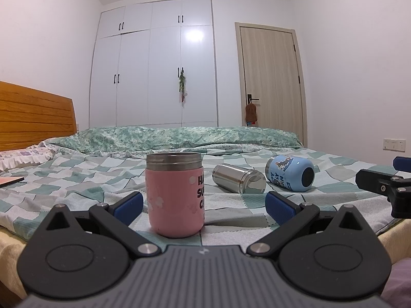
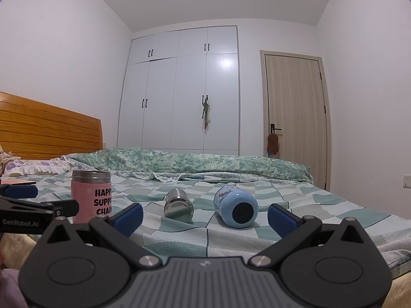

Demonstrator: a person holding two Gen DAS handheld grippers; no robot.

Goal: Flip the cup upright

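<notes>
Bed (image 1: 77, 179) spread wide under me; pink cup (image 1: 174, 195) stands upright at twelve o'clock between my left tongs (image 1: 203, 205), spread apart; blue cup (image 2: 236, 206) and steel cup (image 2: 178, 205) lie sideways ahead of my right tongs (image 2: 205, 217), also apart

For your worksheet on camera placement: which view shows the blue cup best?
The right wrist view: the blue cup lies on its side near centre, base toward the camera. The left wrist view shows it farther right, side on.
</notes>
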